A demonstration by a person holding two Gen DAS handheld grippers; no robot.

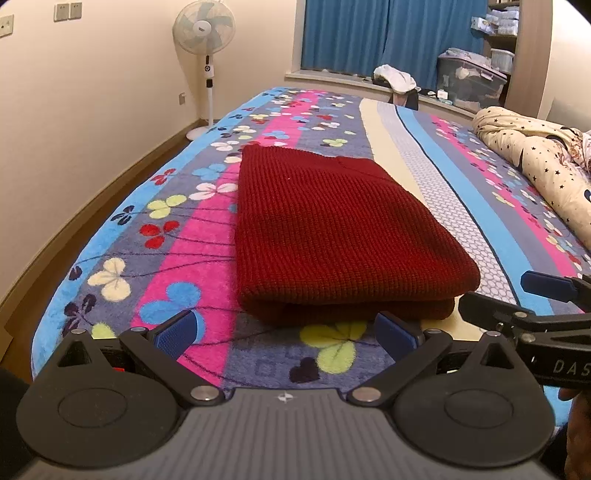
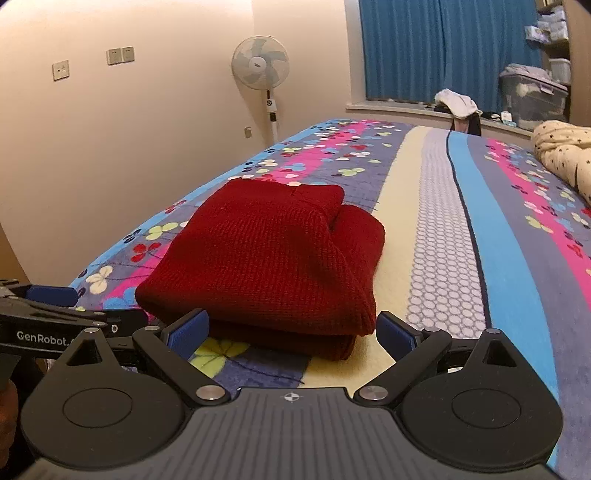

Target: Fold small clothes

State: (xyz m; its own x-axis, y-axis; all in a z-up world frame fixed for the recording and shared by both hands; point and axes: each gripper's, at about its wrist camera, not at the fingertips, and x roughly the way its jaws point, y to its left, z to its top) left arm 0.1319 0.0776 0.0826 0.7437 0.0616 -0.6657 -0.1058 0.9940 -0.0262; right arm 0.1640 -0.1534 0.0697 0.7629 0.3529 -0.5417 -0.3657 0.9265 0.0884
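Note:
A dark red knitted garment [image 1: 332, 229] lies folded in a thick rectangle on the flowered bedspread [image 1: 177, 236]; it also shows in the right wrist view [image 2: 273, 258]. My left gripper [image 1: 288, 332] is open and empty, just short of the garment's near folded edge. My right gripper [image 2: 291, 332] is open and empty, its fingers on either side of the garment's near right corner, just short of it. The right gripper's fingers [image 1: 546, 286] show at the right edge of the left wrist view. The left gripper [image 2: 51, 295] shows at the left edge of the right wrist view.
A rolled cream star-print quilt [image 1: 535, 158] lies on the bed's right side. A standing fan [image 1: 207, 33] is by the left wall. Storage boxes [image 1: 469, 81] and clothes sit on the window ledge beyond the bed. The bed's left edge drops to the floor.

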